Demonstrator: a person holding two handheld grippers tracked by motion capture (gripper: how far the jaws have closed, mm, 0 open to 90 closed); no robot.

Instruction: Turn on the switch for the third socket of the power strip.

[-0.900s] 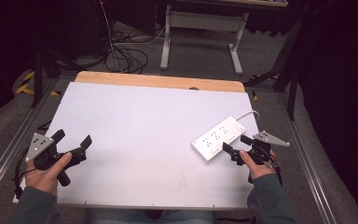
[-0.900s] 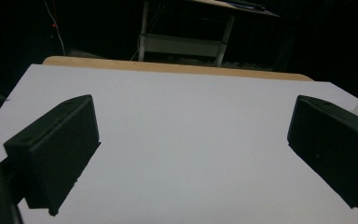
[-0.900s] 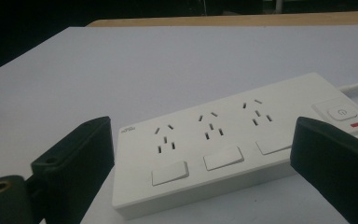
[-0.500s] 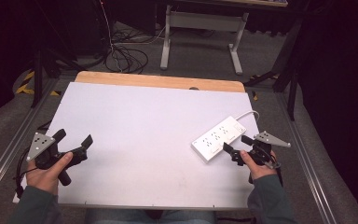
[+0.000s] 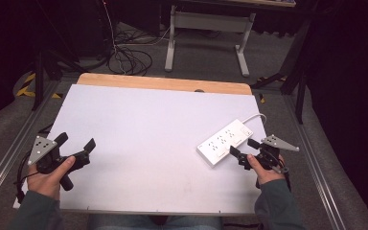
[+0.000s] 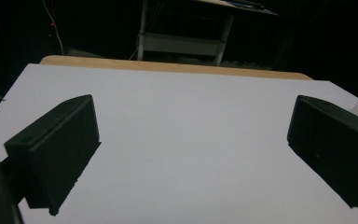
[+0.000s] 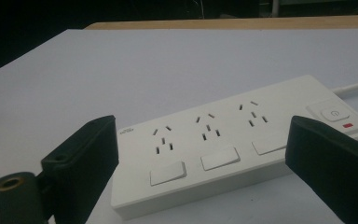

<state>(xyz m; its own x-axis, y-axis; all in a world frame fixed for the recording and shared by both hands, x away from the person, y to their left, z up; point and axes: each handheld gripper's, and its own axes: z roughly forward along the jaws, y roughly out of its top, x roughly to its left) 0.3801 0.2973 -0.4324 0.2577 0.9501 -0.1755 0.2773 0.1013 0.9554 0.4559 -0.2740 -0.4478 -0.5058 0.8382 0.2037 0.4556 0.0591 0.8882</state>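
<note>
A white power strip [image 5: 224, 141] lies on the white table top [image 5: 148, 124] at the right, its cord running off toward the far right edge. It has three socket groups, three flat switches and a main button with a red mark [image 7: 347, 125]. My right gripper [image 5: 243, 151] stands open just in front of the power strip [image 7: 223, 140], jaws wide and nothing between them. My left gripper [image 5: 76, 146] is held open over the bare table near the left front edge; its jaws are spread with only the table surface [image 6: 191, 140] beyond them.
A wooden strip [image 5: 163, 84] runs along the table's far edge. Beyond it on the floor are a grey stand [image 5: 206, 28] and tangled cables [image 5: 124, 60]. Metal rails [image 5: 316, 163] flank the table on both sides.
</note>
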